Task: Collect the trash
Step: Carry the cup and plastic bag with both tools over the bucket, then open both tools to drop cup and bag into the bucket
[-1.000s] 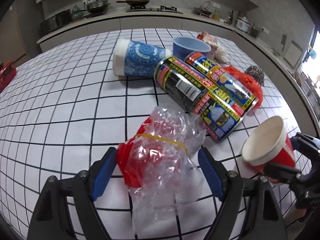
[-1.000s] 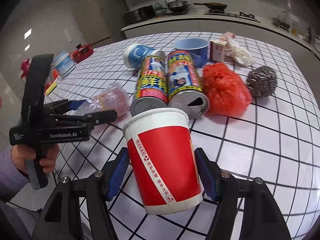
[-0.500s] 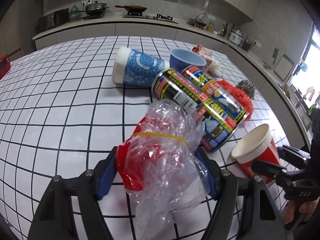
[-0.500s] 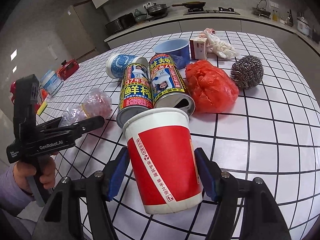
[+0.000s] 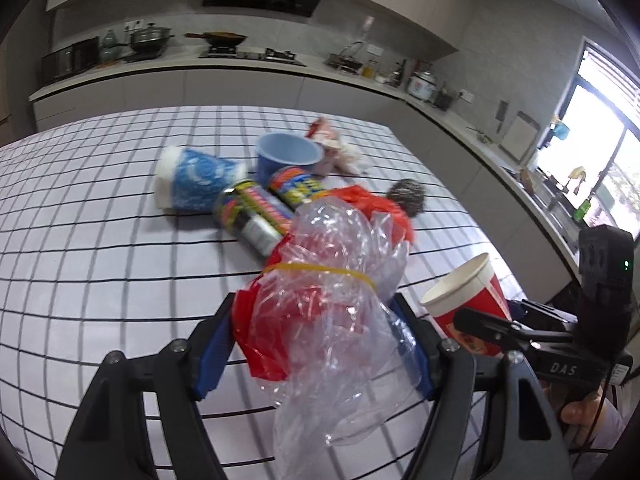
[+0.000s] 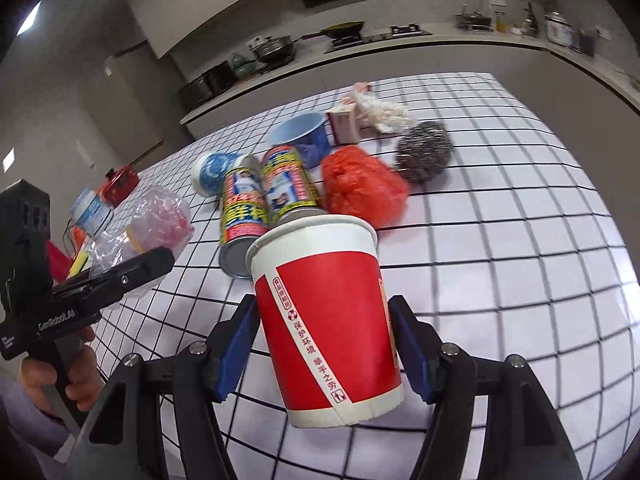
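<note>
Even, bright daylight from window (image 5: 596, 152) at right; motion blur on far clutter; fisheye edges vignetted black.

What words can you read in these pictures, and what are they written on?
"保护环境 举手之劳" on the red paper cup held in the right gripper.
"GenRobot.AI" on the left gripper's handle.
"DAS" on the right gripper's body.
The two cans carry big Chinese characters; too blurred to read.
The clear plastic bag shows no text.
</note>
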A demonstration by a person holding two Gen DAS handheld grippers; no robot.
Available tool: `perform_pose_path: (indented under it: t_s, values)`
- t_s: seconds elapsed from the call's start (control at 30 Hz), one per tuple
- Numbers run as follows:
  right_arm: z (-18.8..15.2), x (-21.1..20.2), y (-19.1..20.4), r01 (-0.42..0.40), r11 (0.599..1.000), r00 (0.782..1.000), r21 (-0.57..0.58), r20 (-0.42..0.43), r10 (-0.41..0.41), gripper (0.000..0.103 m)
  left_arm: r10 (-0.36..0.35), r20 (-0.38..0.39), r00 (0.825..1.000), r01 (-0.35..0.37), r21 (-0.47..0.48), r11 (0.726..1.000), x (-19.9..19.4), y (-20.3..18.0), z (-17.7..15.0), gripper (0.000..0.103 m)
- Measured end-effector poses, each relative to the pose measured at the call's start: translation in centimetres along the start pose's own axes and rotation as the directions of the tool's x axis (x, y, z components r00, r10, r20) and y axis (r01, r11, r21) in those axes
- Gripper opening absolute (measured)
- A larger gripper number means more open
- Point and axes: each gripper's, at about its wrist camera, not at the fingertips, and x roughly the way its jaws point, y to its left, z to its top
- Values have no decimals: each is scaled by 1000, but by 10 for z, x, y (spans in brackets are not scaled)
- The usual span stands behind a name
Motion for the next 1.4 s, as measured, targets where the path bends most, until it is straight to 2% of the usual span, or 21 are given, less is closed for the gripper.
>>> perform_pose_path:
  t_s: [0.17, 0.3, 0.43, 0.5, 0.53, 0.73, 0.8, 0.9, 1.07, 1.17, 1.23, 1.4]
  values:
    - [-3, -33, -40, 62, 996, 997, 59, 43, -65, 67, -71, -15, 997, 71, 39, 997, 16, -46, 1, 74]
    - [-10, -64, -92, 98, 986, 990, 133, 89, -111, 67, -107, -29, 994, 109, 81, 991, 36, -98, 3, 74]
    - [-21, -103, -173, 137, 969, 977, 206, 132, -167, 67, -135, -39, 990, 138, 90, 986, 63, -157, 8, 74]
    - [-25, -118, -213, 143, 962, 973, 234, 143, -179, 67, -140, -46, 989, 144, 101, 984, 82, -201, 7, 74]
    - [-29, -128, -245, 151, 957, 971, 247, 144, -190, 67, -139, -52, 989, 144, 103, 984, 93, -223, 8, 74]
    - [-40, -138, -367, 225, 942, 968, 248, 56, -246, 67, -194, -139, 971, 204, 58, 977, 162, -335, 8, 74]
    - [-44, -130, -398, 226, 942, 971, 249, 20, -239, 67, -195, -163, 967, 207, 56, 977, 181, -363, 6, 74]
    - [-50, -115, -433, 188, 942, 982, 280, -41, -184, 69, -175, -209, 962, 191, 57, 980, 213, -395, 0, 74]
    - [-58, -100, -470, 193, 933, 981, 303, -86, -174, 70, -95, -285, 954, 110, 37, 993, 255, -413, -15, 74]
    - [-60, -90, -491, 177, 930, 983, 321, -108, -150, 81, -49, -309, 950, 65, 42, 997, 272, -419, -20, 74]
    - [-58, -84, -499, 177, 931, 982, 318, -119, -146, 82, -32, -330, 944, 46, 36, 998, 279, -423, -22, 75]
    - [-54, -102, -516, 160, 912, 987, 378, -59, -149, 82, 2, -372, 928, 7, 22, 1000, 291, -430, -26, 79]
